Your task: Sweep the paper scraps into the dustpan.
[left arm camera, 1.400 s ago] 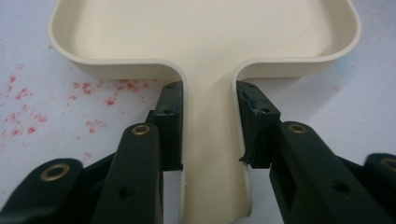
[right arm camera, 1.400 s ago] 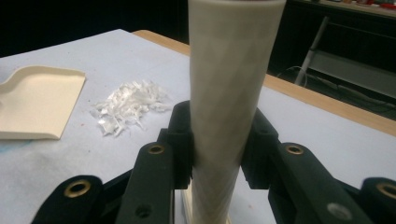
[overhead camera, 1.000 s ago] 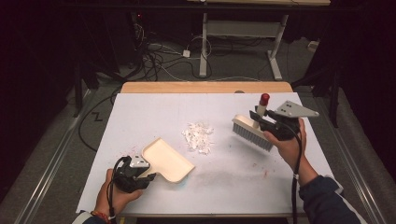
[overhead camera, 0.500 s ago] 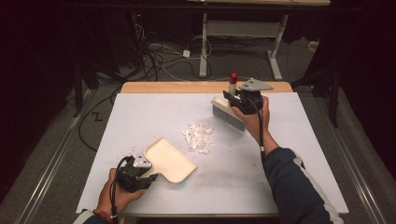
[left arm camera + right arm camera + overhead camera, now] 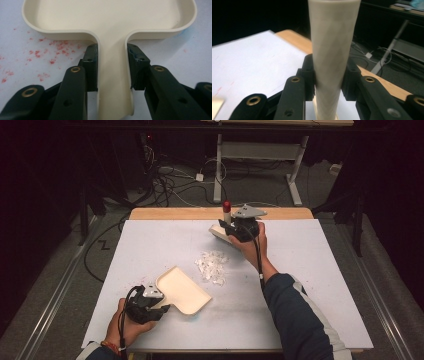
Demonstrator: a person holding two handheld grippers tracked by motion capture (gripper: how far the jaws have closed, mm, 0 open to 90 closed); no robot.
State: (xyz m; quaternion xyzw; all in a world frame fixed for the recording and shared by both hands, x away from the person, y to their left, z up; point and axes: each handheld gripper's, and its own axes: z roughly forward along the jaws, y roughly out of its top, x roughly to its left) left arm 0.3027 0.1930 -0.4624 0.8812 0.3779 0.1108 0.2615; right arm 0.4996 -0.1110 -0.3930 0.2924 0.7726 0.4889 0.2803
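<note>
Dustpan (image 5: 182,291), gripped at its handle by the left tool (image 5: 142,304), lies on the tabletop (image 5: 310,285) near the white scraps (image 5: 212,267); beyond the scraps, the right tool (image 5: 240,226) clamps the brush (image 5: 223,231) handle.

A cream dustpan (image 5: 182,291) lay flat near white scraps (image 5: 212,266); beyond them stood a red-tipped brush (image 5: 224,226).

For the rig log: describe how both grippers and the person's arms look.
Both grippers are black. The left gripper has angular jaws with brass-coloured rivets; so does the right gripper. A grey three-cornered plate tops the right one. A black cable trails down the right forearm. The right sleeve is dark blue with a white stripe; a wristband circles the left wrist.
</note>
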